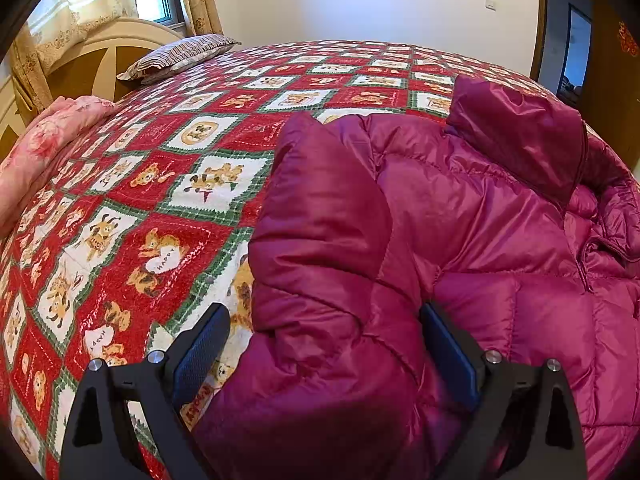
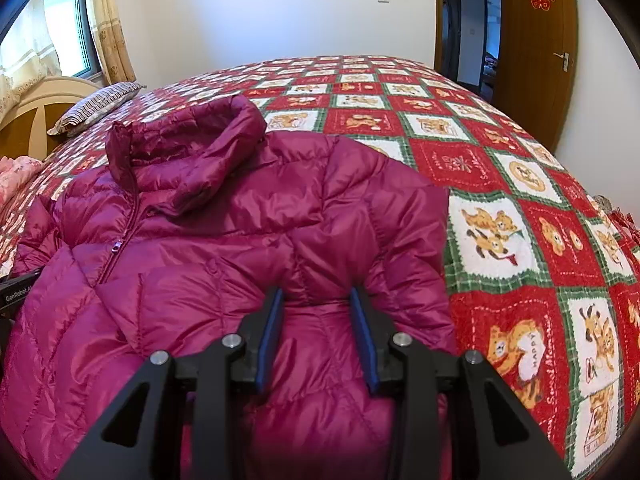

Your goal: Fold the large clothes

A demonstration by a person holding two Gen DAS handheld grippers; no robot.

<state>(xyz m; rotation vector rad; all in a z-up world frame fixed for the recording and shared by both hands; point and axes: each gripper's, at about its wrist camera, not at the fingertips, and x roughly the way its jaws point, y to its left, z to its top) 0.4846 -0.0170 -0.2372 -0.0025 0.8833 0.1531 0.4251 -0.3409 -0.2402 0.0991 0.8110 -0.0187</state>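
A magenta quilted down jacket lies front up on the bed, zipper closed, collar standing at the far end; it also shows in the right wrist view. My left gripper is open, its jaws wide on either side of the jacket's left sleeve, which is folded onto the body. My right gripper is part closed with the right sleeve bulging between its blue pads.
The bed carries a red, green and white teddy-bear quilt, also in the right wrist view. A striped pillow and a pink floral blanket lie by the headboard. A wooden door stands at right.
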